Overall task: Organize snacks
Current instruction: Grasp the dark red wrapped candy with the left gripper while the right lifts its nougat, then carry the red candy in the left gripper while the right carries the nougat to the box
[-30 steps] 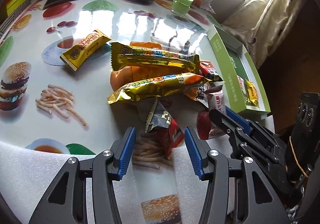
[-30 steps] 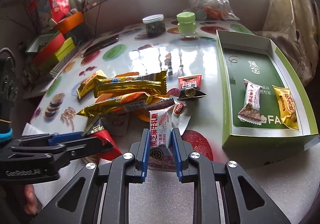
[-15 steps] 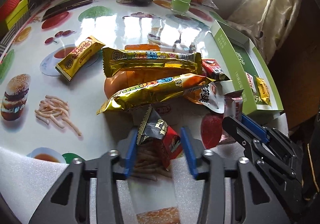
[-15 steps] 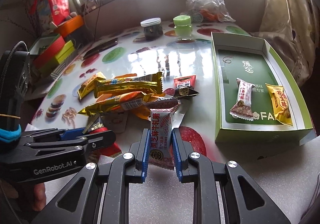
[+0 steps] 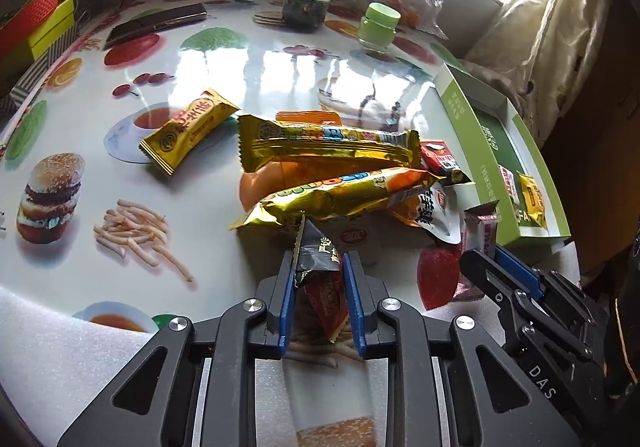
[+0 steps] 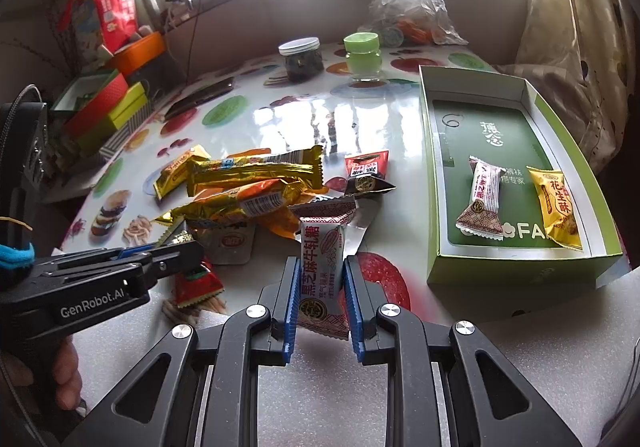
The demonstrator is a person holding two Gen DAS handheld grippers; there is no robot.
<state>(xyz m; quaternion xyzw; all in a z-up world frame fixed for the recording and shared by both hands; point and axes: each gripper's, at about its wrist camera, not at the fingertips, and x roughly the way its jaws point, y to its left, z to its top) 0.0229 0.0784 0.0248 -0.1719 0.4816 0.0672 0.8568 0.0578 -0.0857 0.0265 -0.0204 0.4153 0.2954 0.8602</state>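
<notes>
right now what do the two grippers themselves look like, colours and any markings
Both are black handheld frames with triangular cut-outs, silver round bolts and blue ridged pads on the fingers. From the right wrist camera, the left gripper reads "GenRobot.AI" in white; a bare hand grips its handle, with a blue band and a yellow elastic on the dark block behind. The right gripper shows "DAS" in white.

Two long gold bars [image 5: 326, 145]; two jars [image 6: 301, 59]; two candies in green box [image 6: 516, 267].
</notes>
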